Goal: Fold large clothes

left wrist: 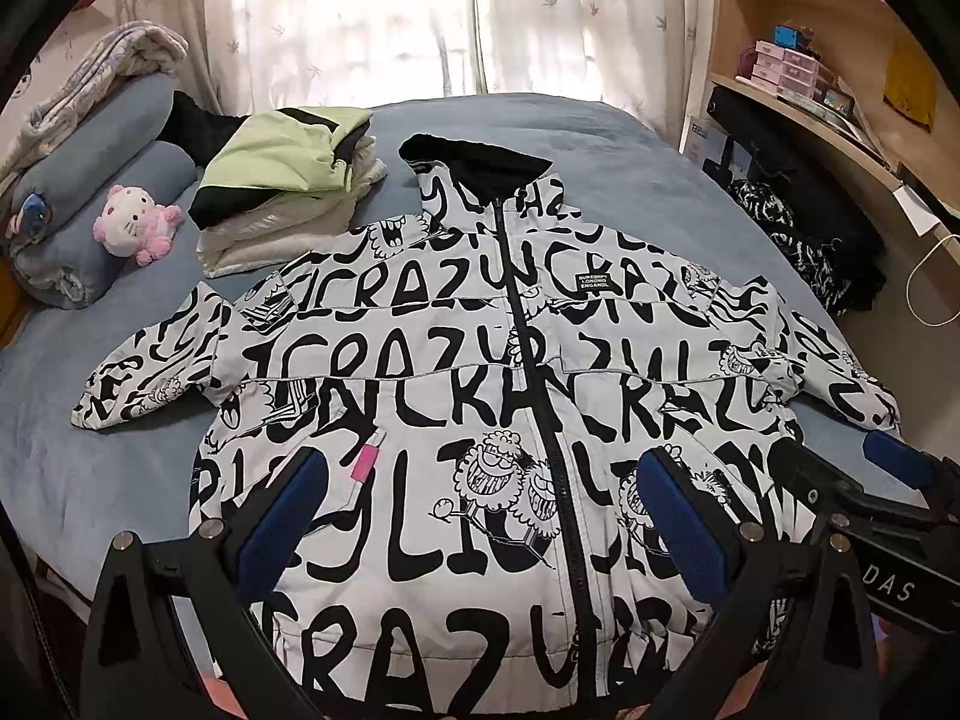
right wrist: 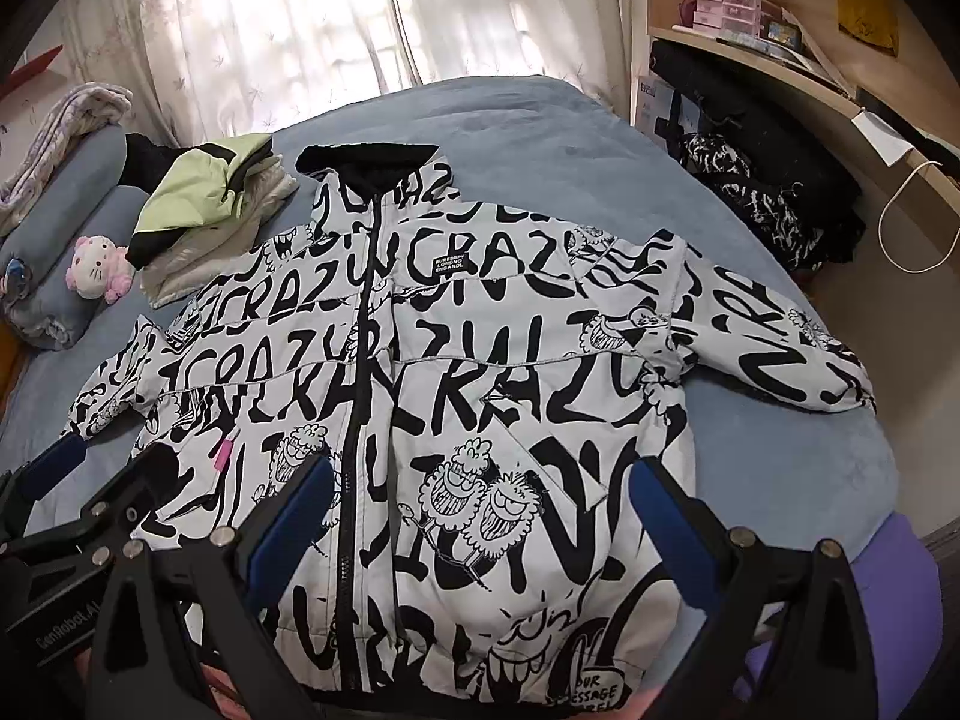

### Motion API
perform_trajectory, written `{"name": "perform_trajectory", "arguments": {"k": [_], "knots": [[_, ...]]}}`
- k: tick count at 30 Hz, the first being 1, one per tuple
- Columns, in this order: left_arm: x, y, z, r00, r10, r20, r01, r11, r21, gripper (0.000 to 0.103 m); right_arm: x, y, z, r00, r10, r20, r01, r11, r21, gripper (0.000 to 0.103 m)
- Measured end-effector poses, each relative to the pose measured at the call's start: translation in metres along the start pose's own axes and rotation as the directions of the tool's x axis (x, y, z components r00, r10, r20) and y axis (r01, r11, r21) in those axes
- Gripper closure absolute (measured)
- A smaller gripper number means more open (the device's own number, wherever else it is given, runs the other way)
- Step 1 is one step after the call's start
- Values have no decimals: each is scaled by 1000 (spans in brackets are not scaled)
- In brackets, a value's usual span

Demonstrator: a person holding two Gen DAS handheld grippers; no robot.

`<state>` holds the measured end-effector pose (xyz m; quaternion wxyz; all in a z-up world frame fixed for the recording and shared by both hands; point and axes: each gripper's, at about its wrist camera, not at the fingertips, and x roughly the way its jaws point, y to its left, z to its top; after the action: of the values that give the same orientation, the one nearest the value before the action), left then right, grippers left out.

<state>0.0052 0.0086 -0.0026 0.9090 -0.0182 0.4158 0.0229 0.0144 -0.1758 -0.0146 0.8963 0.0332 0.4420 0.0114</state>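
- At far left on the bed, a stack of folded clothes looks already done.
- Your left tongs stand spread wide above the jacket's lower front, pinching nothing.
- The printed jacket lies flat, face up and zipped, mid-bed, with both sleeves out to the sides; judging by that, its folding is not begun.
- Your right tongs are likewise spread and empty, over the hem.
- Left to do: sleeves in, then body folded.
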Motion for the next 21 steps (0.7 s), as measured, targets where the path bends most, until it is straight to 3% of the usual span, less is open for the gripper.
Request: {"name": "perform_trajectory", "arguments": {"k": [21], "knots": [[14,6,-2,1000,-8,-29,8,1000,-23,1,8,5,-3,1000,3,-7,-3,1000,-2,4]]}}
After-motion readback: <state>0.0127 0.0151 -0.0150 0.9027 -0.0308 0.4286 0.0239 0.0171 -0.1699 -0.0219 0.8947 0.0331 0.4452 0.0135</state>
